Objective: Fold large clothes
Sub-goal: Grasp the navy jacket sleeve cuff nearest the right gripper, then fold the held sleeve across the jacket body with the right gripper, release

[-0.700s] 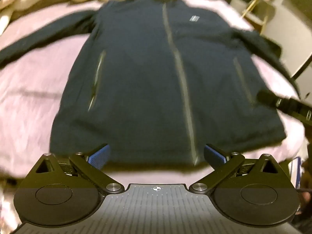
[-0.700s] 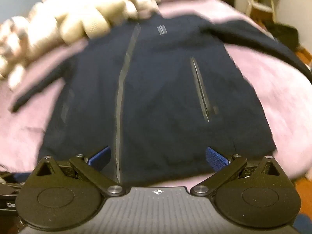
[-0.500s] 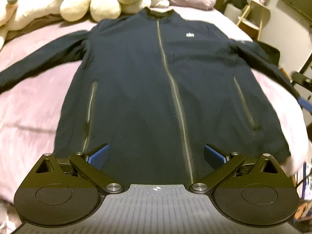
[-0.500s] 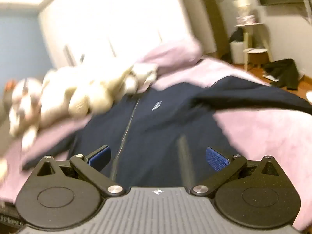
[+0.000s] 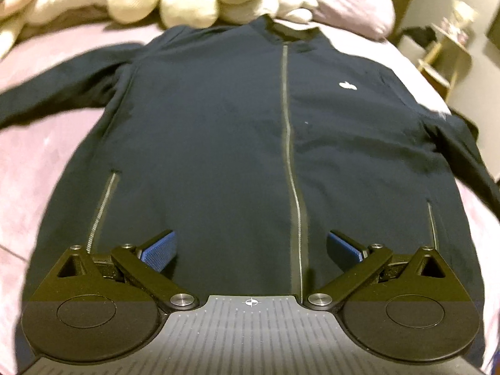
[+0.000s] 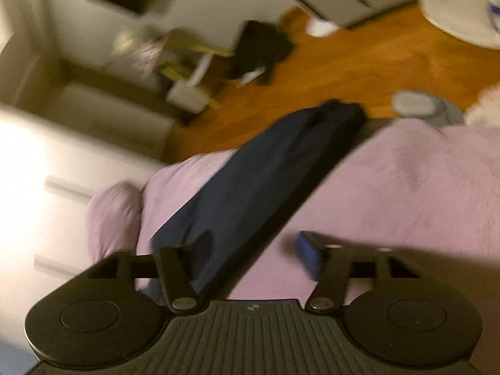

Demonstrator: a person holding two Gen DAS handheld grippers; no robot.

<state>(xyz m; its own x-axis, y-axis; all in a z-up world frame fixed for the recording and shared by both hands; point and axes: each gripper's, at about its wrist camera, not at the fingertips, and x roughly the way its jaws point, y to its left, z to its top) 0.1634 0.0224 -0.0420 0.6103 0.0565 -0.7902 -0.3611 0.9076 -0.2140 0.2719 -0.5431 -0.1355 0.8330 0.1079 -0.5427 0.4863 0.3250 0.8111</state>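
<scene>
A: What have the grippers got?
B: Nothing. The left gripper (image 5: pixel 250 250) is spread wide above the near hem of the jacket (image 5: pixel 218 143); the right gripper (image 6: pixel 250 250) gapes over its sleeve (image 6: pixel 265 175)
A: Where's the jacket?
B: Flat, zip up, on the pink bedspread (image 5: pixel 40 143), sleeve trailing toward the bed's edge, probably spread for folding

Navy sleeve (image 6: pixel 265 181) across, seemingly, bedspread (image 6: pixel 406 193)

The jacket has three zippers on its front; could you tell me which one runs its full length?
The centre zipper, running from collar toward hem. The two pocket zippers are short, slanted, near the sides.
</scene>
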